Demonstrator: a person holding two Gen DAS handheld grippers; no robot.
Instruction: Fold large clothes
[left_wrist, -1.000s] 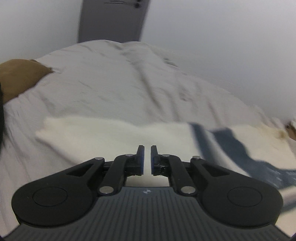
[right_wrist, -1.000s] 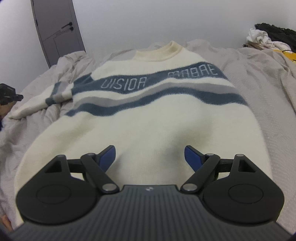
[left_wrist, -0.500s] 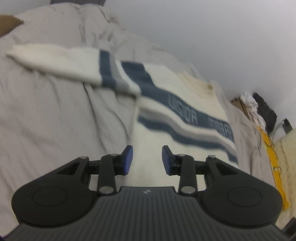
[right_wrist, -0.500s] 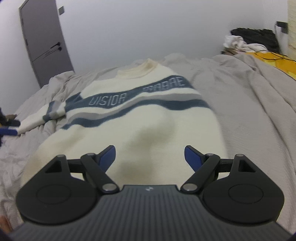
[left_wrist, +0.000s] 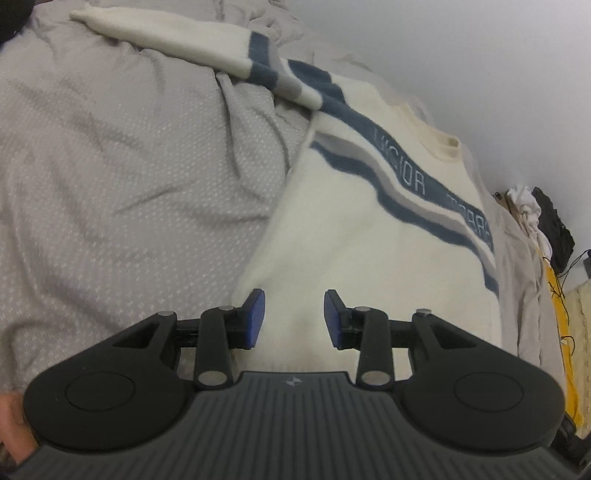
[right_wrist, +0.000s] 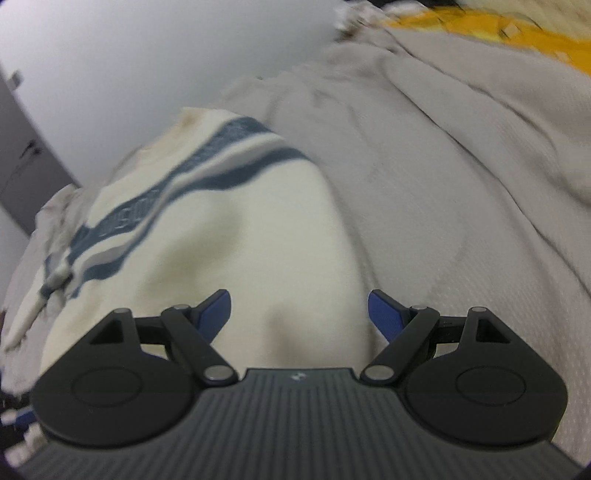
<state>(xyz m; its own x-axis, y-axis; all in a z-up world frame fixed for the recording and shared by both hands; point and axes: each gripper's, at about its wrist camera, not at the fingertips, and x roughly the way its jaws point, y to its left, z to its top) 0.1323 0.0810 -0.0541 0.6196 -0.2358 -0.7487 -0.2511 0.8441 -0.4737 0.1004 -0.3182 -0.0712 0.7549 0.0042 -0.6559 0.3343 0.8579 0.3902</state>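
"VISIOR" — on sweater (left_wrist: 369, 229) stripe

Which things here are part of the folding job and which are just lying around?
Job: cream knit sweater with blue-grey stripes; left gripper; right gripper.

Lying about: grey bedcover; pile of white and black clothes; yellow cloth; grey door.

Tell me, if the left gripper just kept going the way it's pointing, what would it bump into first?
Probably the sweater: the left gripper, jaws open and empty, points down at its cream lower body on the bed. How far off that is, I can't judge.
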